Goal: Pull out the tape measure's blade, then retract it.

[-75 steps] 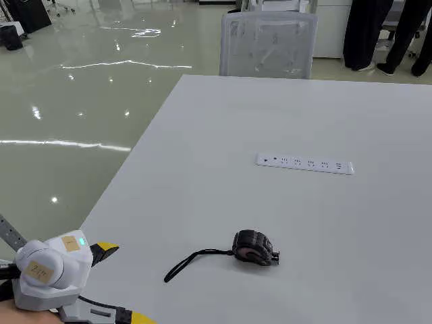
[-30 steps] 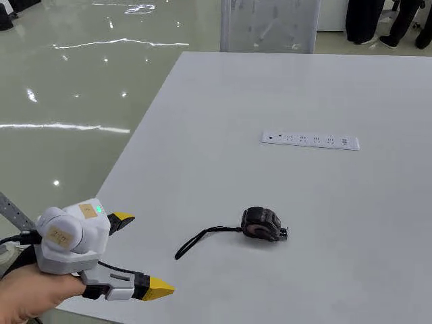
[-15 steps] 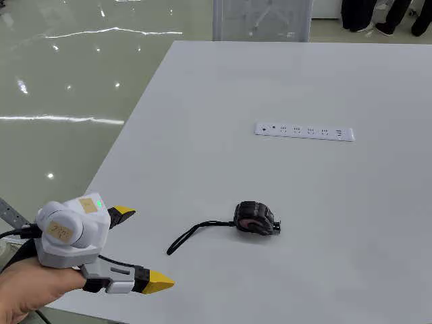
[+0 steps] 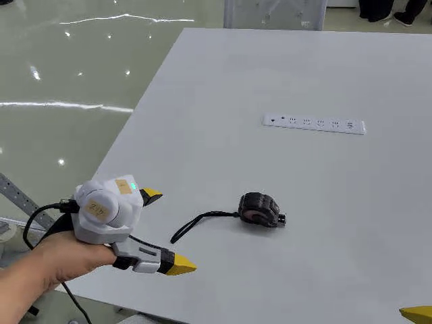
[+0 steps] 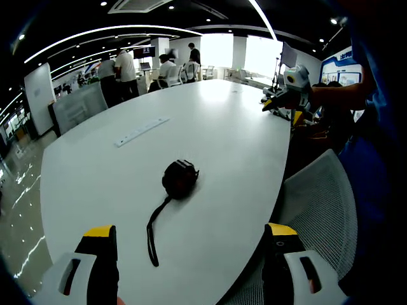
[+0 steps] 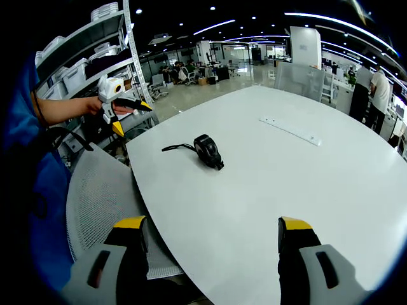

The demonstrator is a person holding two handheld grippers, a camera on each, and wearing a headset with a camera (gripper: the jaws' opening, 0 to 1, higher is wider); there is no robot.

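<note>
With the tape measure (image 4: 260, 210) lying loose on the table (image 4: 223, 101), well apart from the power strip (image 4: 314, 124), and the left gripper (image 4: 169, 231) and right gripper (image 6: 213, 223) held wide open farther still from it, the tape measure could be pushed away or only its strap (image 4: 196, 223) caught.
</note>
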